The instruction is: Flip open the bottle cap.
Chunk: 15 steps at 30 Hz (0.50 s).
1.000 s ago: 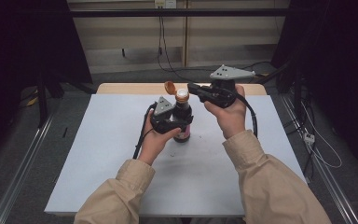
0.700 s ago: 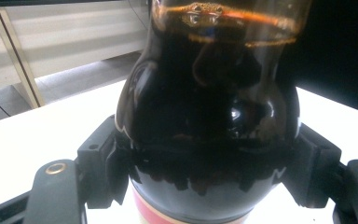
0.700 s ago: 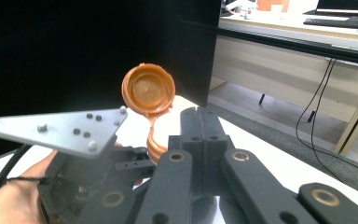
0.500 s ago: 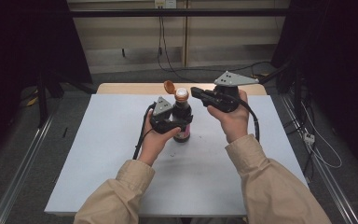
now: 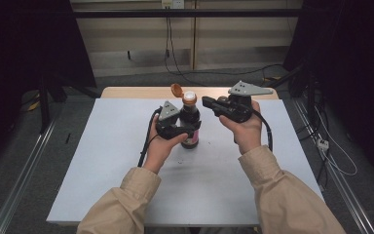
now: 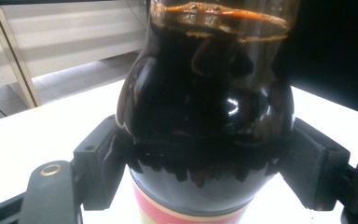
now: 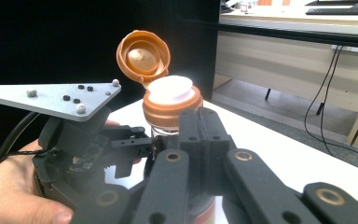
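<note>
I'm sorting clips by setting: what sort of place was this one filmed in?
Probably a lab or recording studio, not a kitchen: a bare white table ringed by black curtains, loose cables on the floor, and a desk with a keyboard behind. The sauce bottle is the lone household item.

bottle (image 6: 205, 116) neck cut off by top edge, base hidden below jaws

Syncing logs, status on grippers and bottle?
Left gripper around bottle, jaws just easing open. Right gripper shut, empty, beside the neck. Cap flipped open. Nothing in the way.
</note>
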Each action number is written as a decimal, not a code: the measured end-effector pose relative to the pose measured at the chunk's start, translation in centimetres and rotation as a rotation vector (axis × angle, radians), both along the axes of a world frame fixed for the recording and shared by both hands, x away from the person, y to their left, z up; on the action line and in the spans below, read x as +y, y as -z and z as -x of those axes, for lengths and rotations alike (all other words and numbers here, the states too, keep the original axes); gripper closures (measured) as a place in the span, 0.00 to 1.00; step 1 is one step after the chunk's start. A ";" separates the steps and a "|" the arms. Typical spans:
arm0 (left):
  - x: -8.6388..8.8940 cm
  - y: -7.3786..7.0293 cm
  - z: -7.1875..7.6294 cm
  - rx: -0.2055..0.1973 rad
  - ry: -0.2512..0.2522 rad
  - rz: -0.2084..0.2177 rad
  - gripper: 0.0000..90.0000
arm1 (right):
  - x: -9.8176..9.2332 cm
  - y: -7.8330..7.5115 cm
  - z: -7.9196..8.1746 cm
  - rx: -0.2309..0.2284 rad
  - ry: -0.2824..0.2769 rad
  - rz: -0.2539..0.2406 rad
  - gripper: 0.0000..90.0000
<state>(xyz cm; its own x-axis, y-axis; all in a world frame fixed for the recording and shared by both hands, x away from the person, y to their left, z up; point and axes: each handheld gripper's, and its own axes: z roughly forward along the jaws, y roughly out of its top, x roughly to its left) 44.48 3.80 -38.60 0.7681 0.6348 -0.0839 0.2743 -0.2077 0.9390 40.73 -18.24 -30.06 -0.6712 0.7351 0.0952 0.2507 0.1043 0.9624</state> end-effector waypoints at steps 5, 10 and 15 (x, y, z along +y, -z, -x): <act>0.3 0.0 0.1 0.008 0.008 0.010 0.25 | 0.0 0.4 0.1 0.007 0.020 -0.014 0.87; 0.9 -0.2 0.3 0.017 0.024 0.032 0.22 | -0.2 0.9 0.1 0.020 0.037 -0.017 0.73; 1.2 -0.4 0.3 0.022 0.039 0.027 0.20 | -0.3 1.5 0.2 0.023 0.045 -0.025 0.58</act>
<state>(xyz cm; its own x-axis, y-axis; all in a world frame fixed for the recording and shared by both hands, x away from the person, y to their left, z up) 44.14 5.04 -38.22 0.7896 0.6021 -0.1181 0.2875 -0.1930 0.9381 40.55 -18.58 -31.51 -0.6349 0.7618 0.1290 0.2766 0.0682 0.9586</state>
